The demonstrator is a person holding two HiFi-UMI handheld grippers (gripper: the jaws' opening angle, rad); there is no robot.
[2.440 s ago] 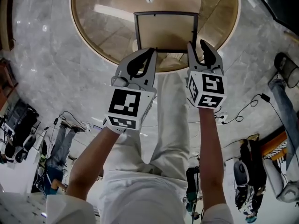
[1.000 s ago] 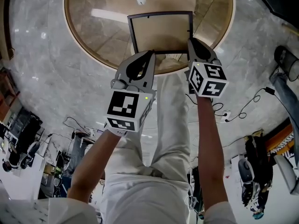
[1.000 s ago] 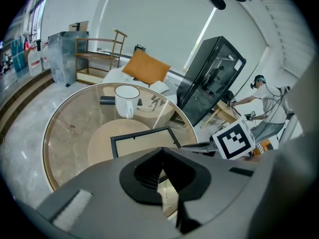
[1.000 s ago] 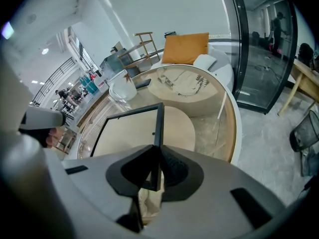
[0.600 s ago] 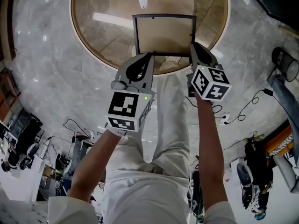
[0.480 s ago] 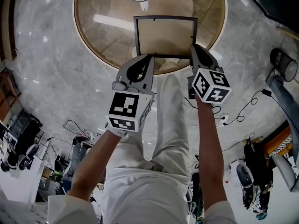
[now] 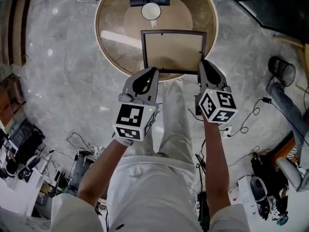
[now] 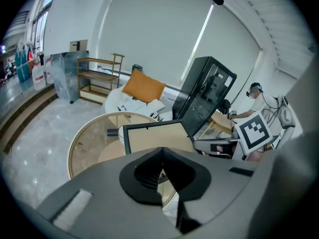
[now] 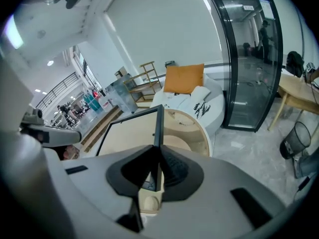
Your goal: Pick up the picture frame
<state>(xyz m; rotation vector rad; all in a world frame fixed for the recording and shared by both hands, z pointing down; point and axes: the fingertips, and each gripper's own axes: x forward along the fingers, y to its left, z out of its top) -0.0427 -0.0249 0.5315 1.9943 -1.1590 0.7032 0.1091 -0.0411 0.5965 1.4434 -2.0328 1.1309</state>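
Observation:
The picture frame (image 7: 174, 51) has a thin black rim and a tan backing, and it hangs above the round glass-topped table (image 7: 113, 40). My left gripper (image 7: 153, 71) is shut on the frame's near edge by its left corner. My right gripper (image 7: 203, 65) is shut on the right side rail near the near corner. In the left gripper view the frame (image 8: 159, 135) rises just past the closed jaw tips of the left gripper (image 8: 161, 151). In the right gripper view the black rail of the frame (image 9: 158, 126) runs straight into the right gripper (image 9: 155, 152), and the backing spreads to its left.
A white round object (image 7: 151, 11) and a dark bar (image 7: 149, 1) lie on the table's far side. Cables and a power strip (image 7: 227, 127) trail on the marble floor; a wire bin (image 7: 282, 70) stands at the right. A black glass cabinet (image 8: 207, 93) and an orange cushion (image 8: 143, 87) are beyond.
Both grippers have risen together with the frame between them. The table below now looks smaller and farther off, and the frame no longer rests on it.

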